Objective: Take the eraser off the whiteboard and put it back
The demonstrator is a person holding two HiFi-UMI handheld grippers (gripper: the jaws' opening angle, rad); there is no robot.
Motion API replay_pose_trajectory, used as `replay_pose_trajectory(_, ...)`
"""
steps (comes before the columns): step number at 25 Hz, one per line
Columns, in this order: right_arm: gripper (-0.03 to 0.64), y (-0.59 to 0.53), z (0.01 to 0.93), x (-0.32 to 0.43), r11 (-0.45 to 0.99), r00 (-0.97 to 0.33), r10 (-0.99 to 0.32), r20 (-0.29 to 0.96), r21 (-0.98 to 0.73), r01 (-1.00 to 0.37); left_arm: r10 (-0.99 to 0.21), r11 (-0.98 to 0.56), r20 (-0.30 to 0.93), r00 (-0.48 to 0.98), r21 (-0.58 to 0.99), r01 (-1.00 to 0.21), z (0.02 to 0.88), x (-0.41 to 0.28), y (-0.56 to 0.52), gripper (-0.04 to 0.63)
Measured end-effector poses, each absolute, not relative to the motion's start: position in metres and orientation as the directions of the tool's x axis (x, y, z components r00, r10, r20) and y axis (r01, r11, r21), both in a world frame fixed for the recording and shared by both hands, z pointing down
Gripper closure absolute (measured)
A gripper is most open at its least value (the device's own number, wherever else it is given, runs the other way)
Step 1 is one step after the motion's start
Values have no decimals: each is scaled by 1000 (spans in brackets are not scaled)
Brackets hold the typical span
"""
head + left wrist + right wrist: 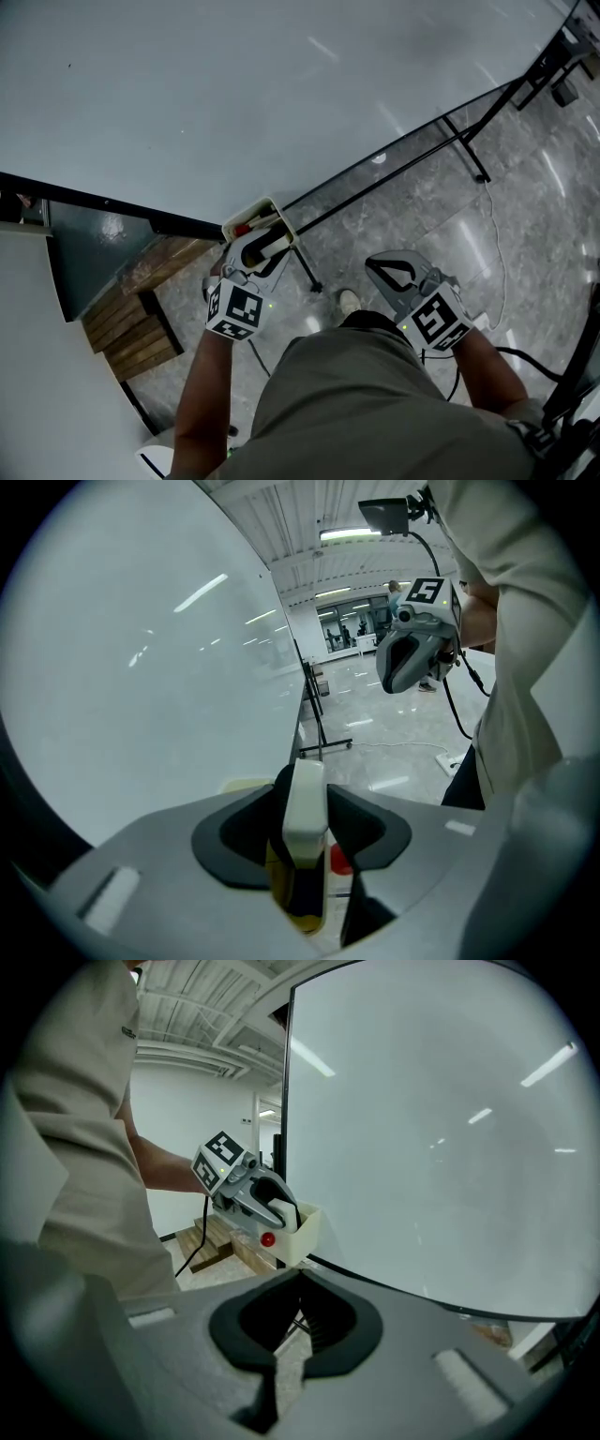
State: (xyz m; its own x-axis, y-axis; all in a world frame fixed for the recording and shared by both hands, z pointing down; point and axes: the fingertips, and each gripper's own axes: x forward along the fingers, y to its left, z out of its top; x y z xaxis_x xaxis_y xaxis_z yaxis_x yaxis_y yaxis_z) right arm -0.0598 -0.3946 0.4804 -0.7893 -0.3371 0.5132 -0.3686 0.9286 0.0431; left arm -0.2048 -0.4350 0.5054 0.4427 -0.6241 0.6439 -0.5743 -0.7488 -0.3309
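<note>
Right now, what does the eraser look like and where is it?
The eraser is a small block, smooth cream-white on its back and dark on the other side. It stands on edge between the jaws of the left hand-held gripper, which look closed on it. Its lower end sits in the cream tray at the bottom edge of the whiteboard, beside a small red thing.

The room is evenly lit, cool and fairly bright, from long ceiling strip lamps overhead. The large glossy whiteboard throws them back as thin pale streaks, and the polished grey stone floor carries soft patches of glare. Shadows are faint and blurred at the edges. From the head the picture looks a little dull and flat, yet sharp. The 2 gripper views bulge like a fisheye, bending straight lines, with dark rounded corners and a soft, unfocused foreground.
</note>
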Motion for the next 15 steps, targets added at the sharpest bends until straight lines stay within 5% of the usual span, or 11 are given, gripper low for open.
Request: replay_pose_trajectory(15,615,-364,466,-59,932,-789,-349,506,104,-346,-728,-660,550,410,-398,-638,469,-217,-411,387)
